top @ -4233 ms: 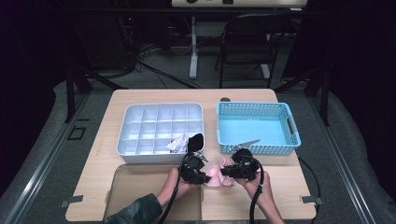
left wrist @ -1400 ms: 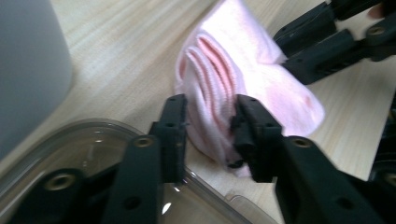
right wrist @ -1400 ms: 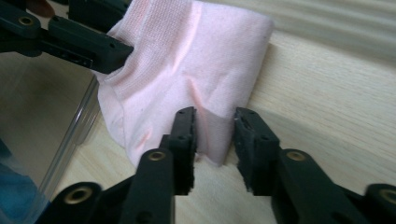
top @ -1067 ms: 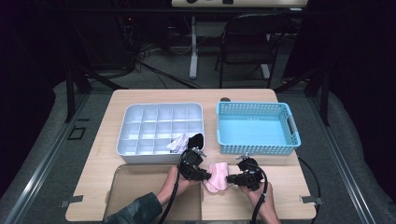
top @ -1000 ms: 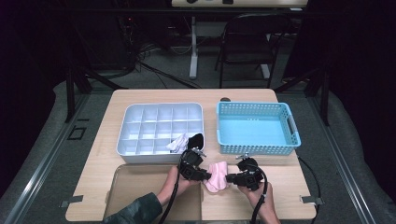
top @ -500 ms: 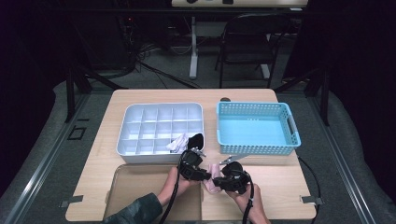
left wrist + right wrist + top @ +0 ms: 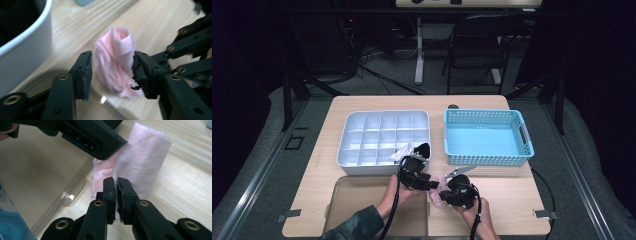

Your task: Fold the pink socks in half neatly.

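Standing upright lengthwise, pink sock (image 7: 116,65)

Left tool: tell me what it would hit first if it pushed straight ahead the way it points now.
The pink sock. It stands rolled between the left tool's jaws, which have just been opening, so going on would likely push into it at once.

Dark room, chair (image 7: 472,47) (black), grey floor (image 7: 257,165).

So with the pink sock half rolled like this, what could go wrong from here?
The left gripper has just been opening around the pink sock, so the roll may spring loose. The right gripper pinches only a thin fold and could slip off. The sock's lower end lies at the clear lid's edge and might snag.
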Motion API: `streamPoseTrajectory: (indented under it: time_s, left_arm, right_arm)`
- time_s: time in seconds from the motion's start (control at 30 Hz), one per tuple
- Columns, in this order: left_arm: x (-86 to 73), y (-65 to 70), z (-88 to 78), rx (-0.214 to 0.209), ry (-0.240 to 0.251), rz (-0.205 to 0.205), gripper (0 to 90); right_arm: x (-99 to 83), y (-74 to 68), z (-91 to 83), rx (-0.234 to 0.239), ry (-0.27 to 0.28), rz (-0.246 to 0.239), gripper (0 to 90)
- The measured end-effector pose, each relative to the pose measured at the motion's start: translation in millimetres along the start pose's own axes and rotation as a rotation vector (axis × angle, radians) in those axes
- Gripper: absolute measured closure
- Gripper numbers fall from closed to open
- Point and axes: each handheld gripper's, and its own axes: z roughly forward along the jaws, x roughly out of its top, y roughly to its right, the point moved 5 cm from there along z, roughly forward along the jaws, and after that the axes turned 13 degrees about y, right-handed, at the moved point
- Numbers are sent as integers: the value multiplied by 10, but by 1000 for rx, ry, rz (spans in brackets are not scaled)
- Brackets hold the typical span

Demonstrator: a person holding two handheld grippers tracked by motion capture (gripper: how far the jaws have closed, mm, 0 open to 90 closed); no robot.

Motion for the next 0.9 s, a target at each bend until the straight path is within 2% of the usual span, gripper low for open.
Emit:
streamPoseTrajectory:
  time_s: [0.13,0.23,0.33,0.4,0.43,0.47,0.5,0.6,0.7,0.77,0.83,0.9]
  left_arm:
    - [4,-5,101,18,-1,5,495]
    - [-54,-32,205,8,-46,-7,493]
    - [-92,-37,241,7,-62,-5,504]
    - [-107,-28,256,7,-68,8,531]
    - [-114,-29,256,14,-78,34,532]
    - [-119,-25,261,10,-82,32,537]
    - [-121,-28,261,8,-85,31,541]
    - [-133,-37,263,0,-98,32,542]
    - [-142,-44,261,-27,-111,28,561]
    - [-147,-46,261,-40,-112,31,583]
    - [-152,-34,265,-52,-110,36,613]
    - [-155,-14,271,-58,-109,51,641]
  right_arm:
    - [-6,-15,7,-14,-2,-8,852]
    - [-5,-22,11,-15,-4,-15,851]
    - [-12,-16,4,-16,-6,-11,840]
    - [-15,-18,-19,-21,-25,-6,785]
    - [-14,-26,-38,-19,-25,-3,763]
    - [-19,-26,-77,-34,-31,-8,749]
    - [-28,-25,-98,-29,-35,-10,728]
    - [-49,24,-161,-32,-37,9,663]
    - [-32,122,-230,-31,-19,14,582]
    - [-19,202,-291,-55,-2,17,546]
    - [-21,305,-336,-68,21,41,531]
    - [-23,384,-365,-82,21,47,493]
